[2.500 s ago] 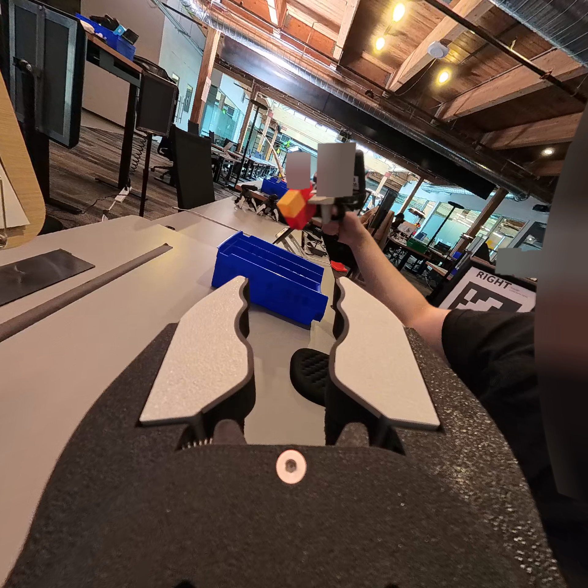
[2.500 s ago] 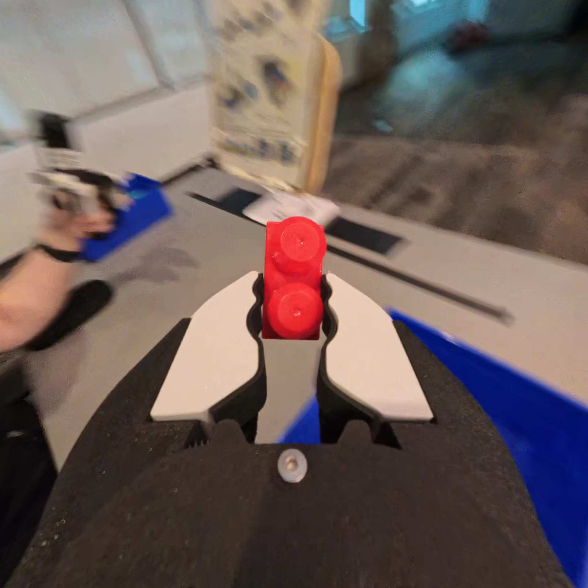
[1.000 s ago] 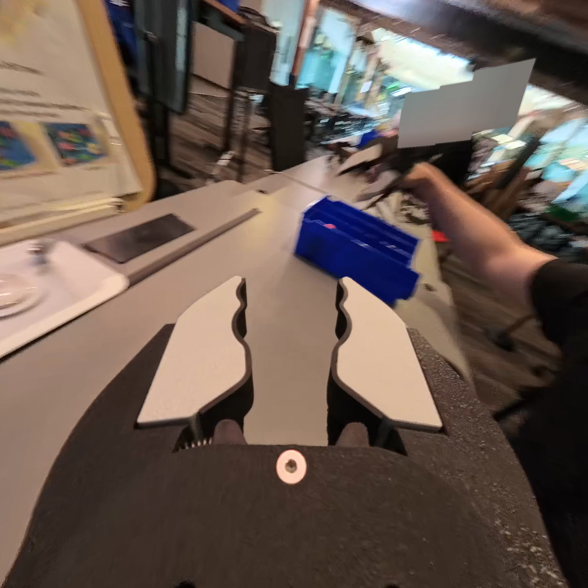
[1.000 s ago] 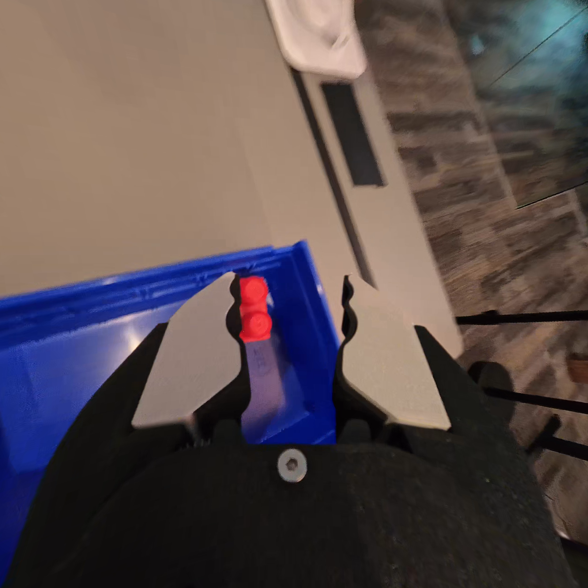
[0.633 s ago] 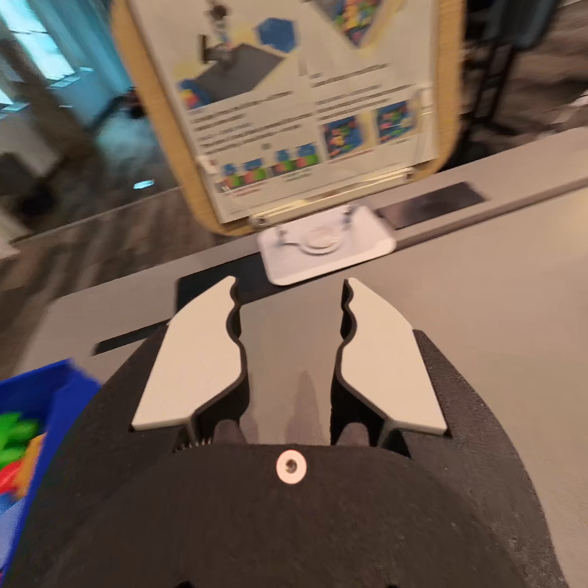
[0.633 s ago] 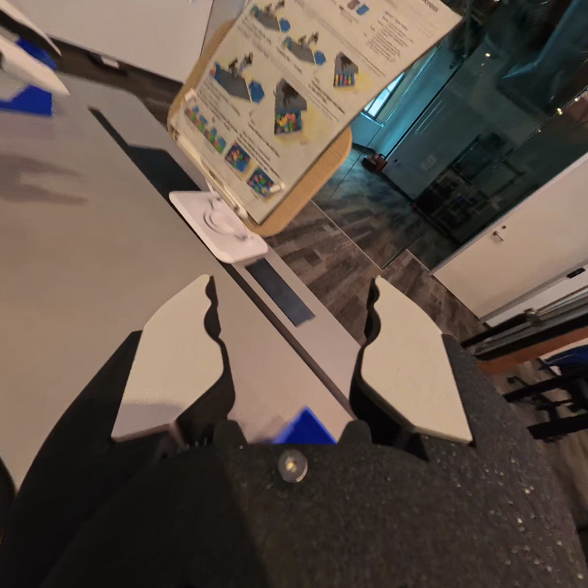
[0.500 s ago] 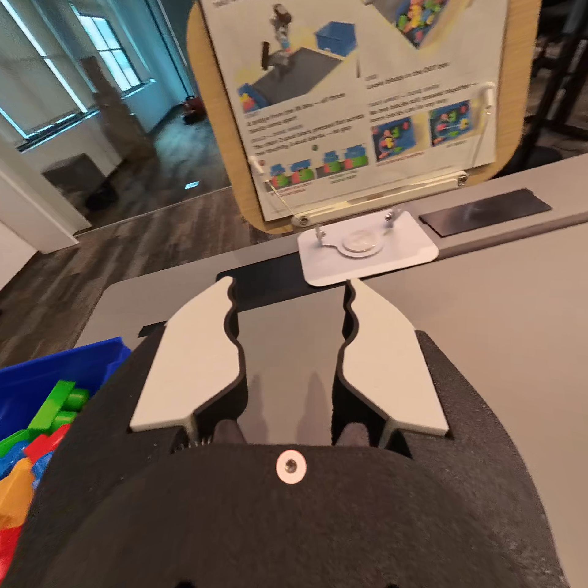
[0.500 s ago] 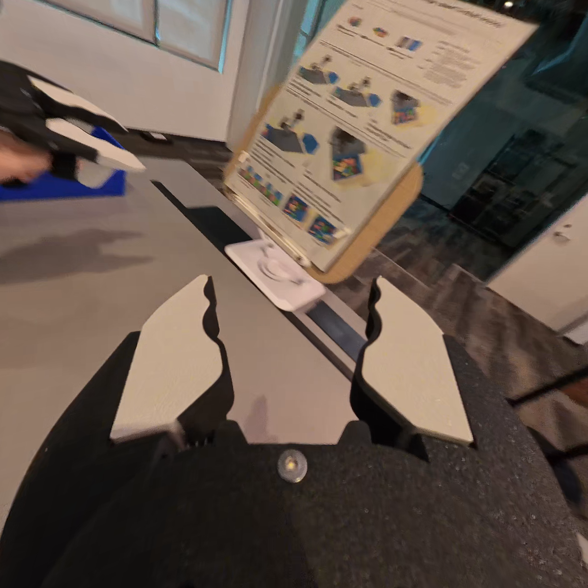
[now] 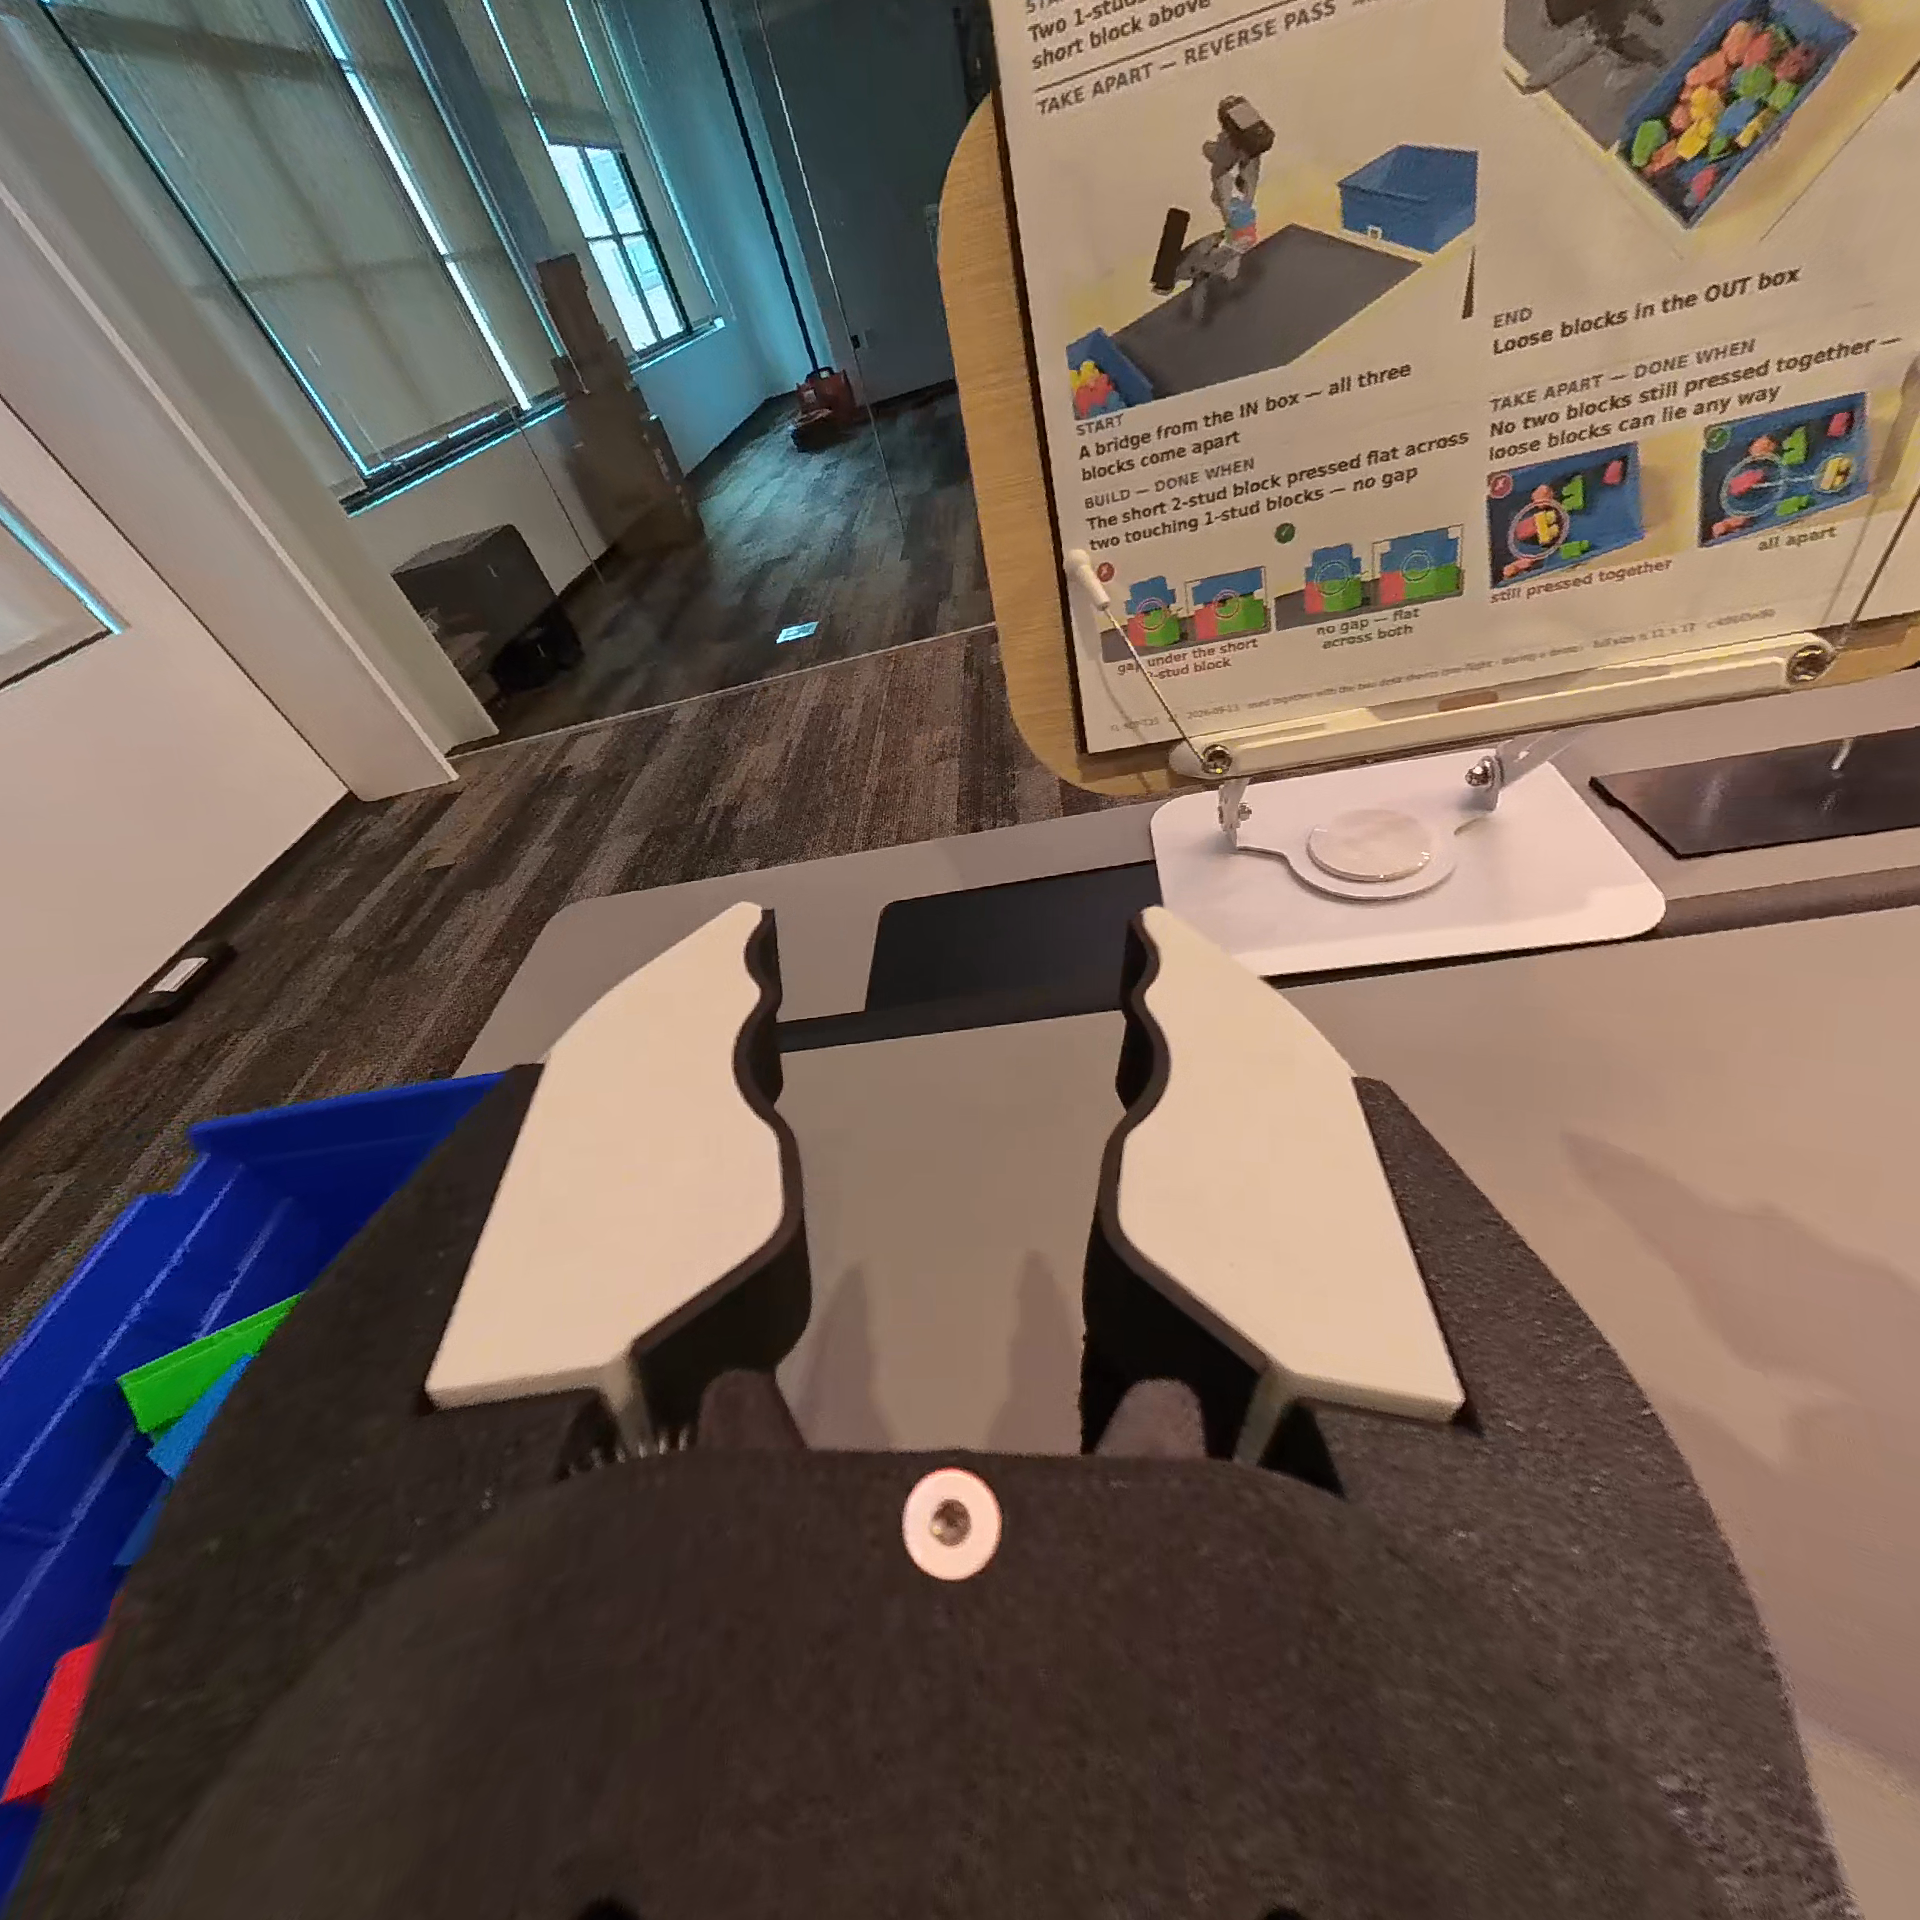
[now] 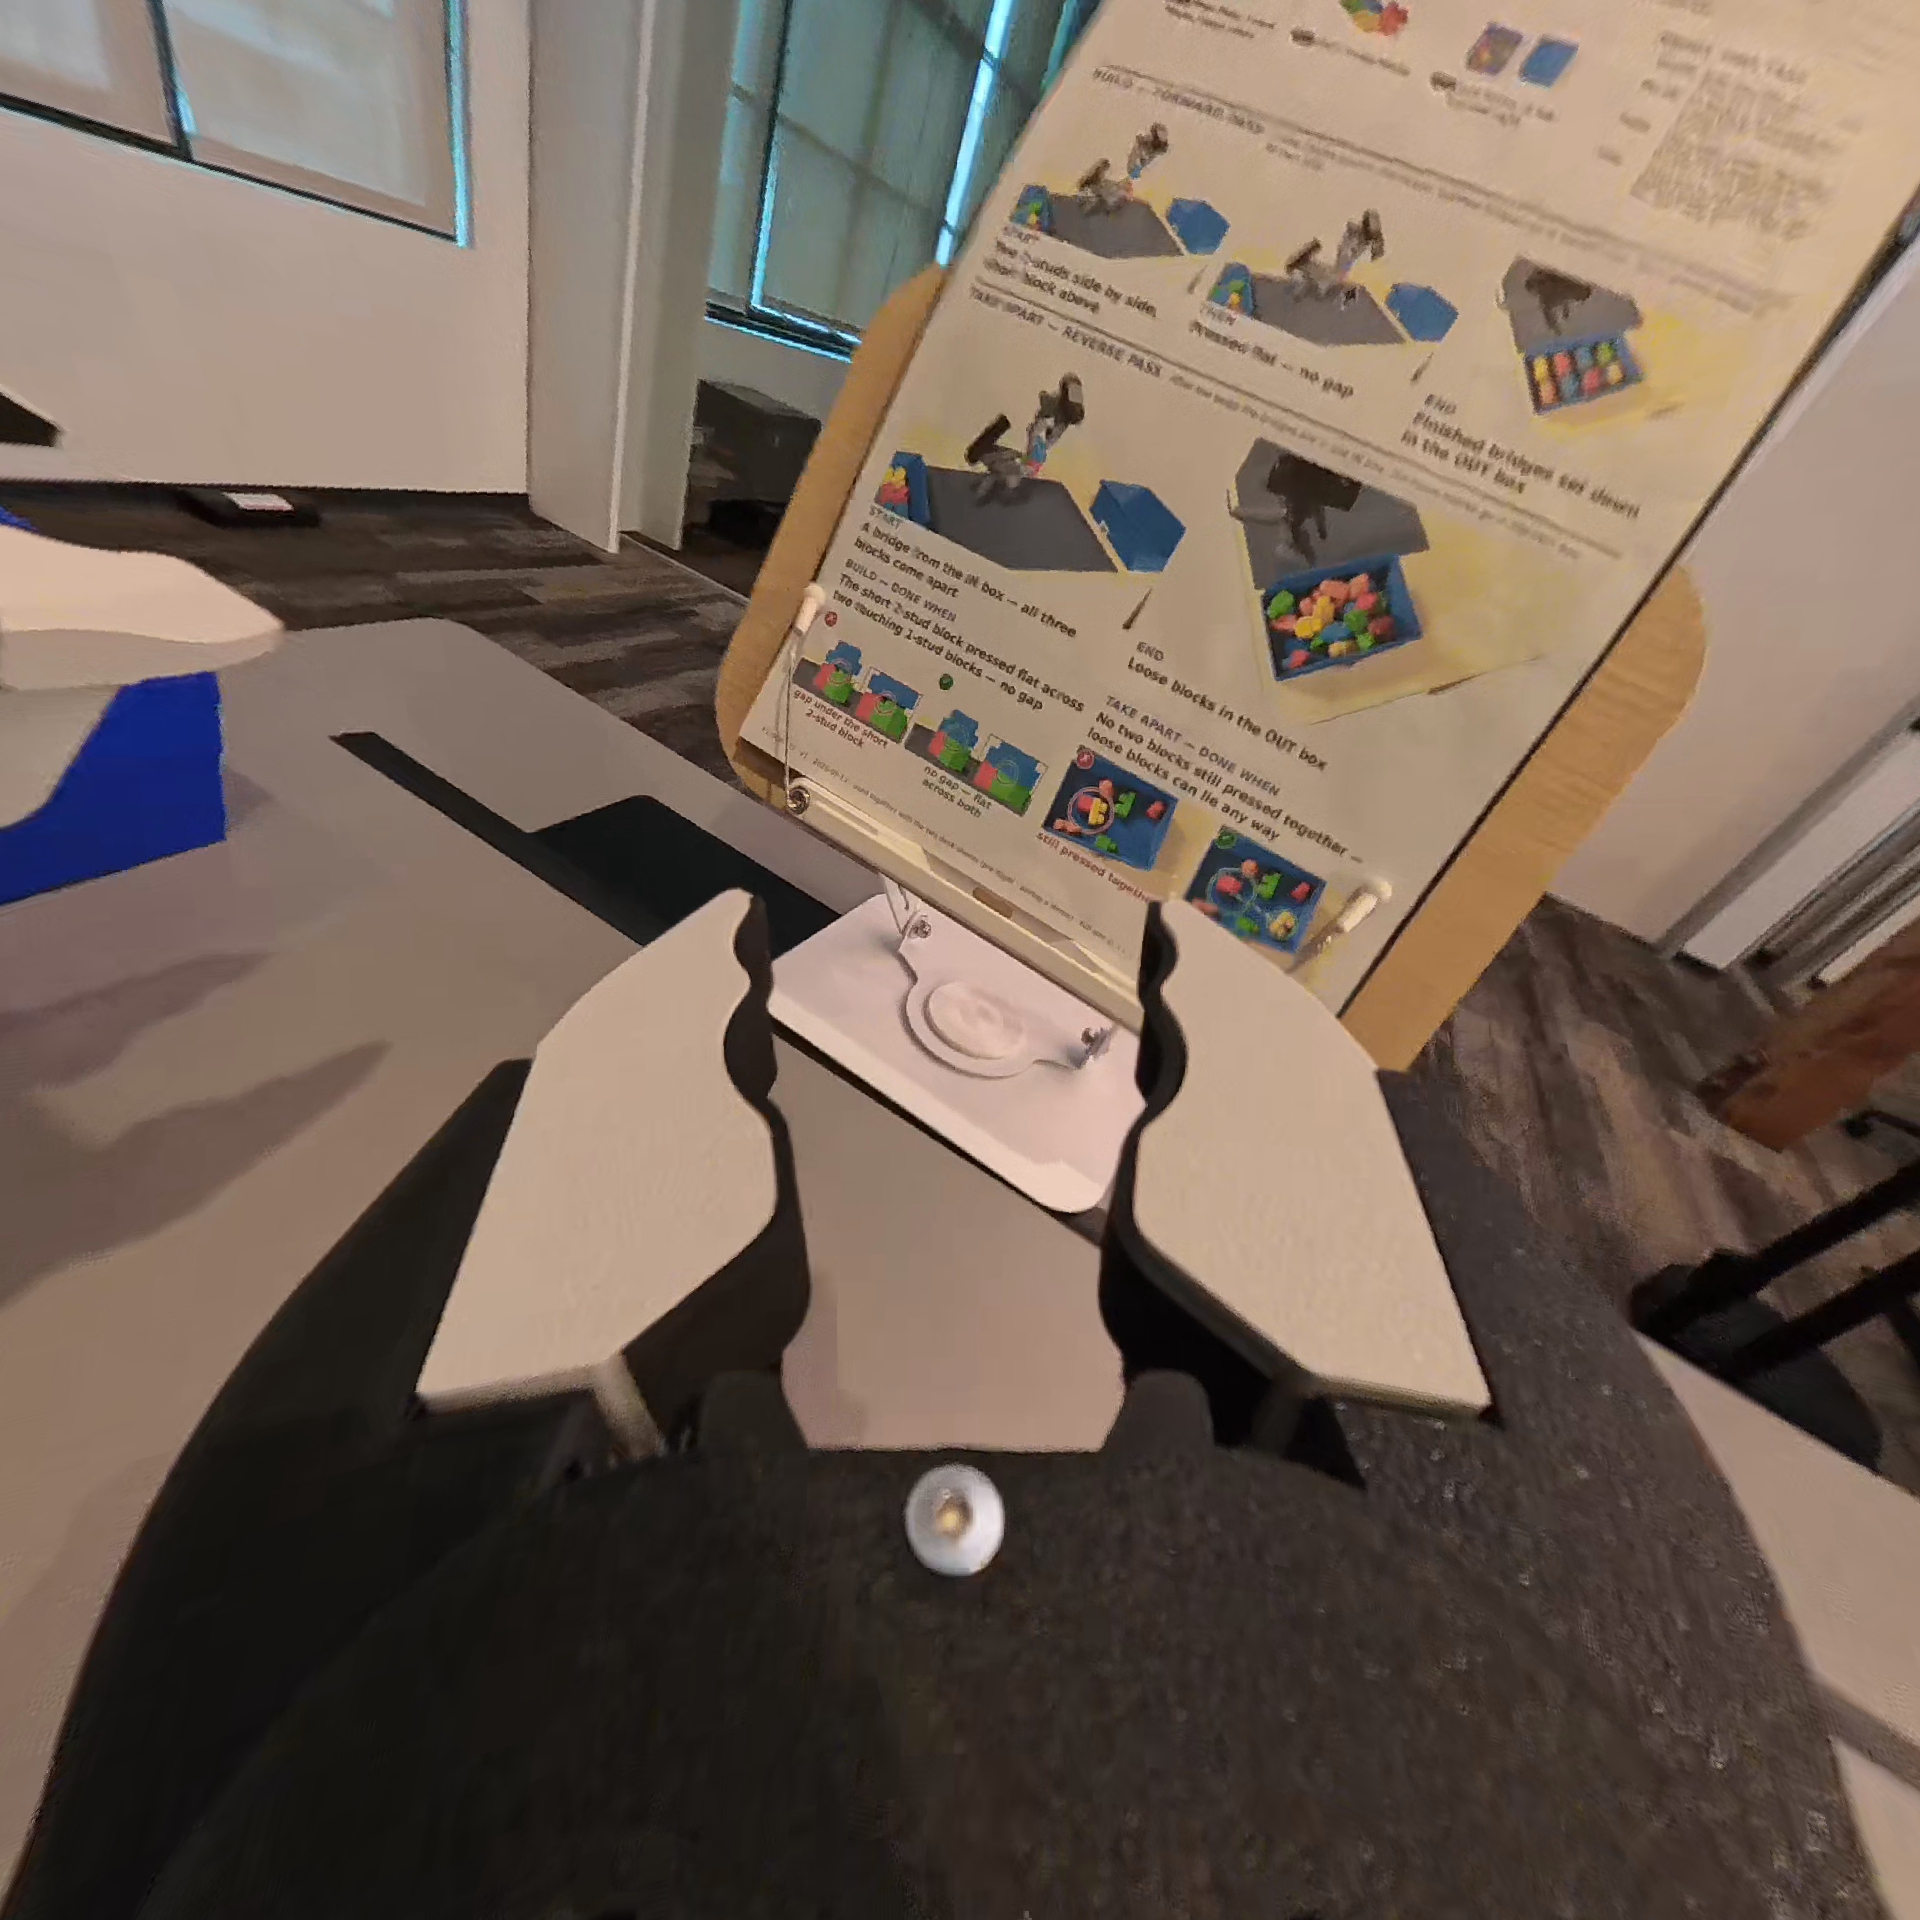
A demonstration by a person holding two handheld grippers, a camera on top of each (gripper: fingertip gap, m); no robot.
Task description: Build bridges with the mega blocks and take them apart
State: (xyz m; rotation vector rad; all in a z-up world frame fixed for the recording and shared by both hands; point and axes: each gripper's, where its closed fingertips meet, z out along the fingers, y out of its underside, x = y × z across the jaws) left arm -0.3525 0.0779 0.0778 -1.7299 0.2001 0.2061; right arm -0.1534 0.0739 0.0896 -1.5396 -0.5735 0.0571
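Observation:
My left gripper is open and empty above the grey table. At its lower left stands a blue bin holding mega blocks, of which a green one and a red one show; the rest is hidden behind the gripper body. My right gripper is open and empty above the grey table. The left gripper's white fingers and the blue bin show at the far left of the right wrist view.
An instruction sheet on a wooden board stands on a white base plate at the table's far edge; it also shows in the right wrist view. Black strips lie along that edge. Beyond is dark wood floor.
My right gripper opened and dropped the red block into a blue bin, then swung up toward the instruction board. My left gripper swung left from that bin to the bin of blocks.

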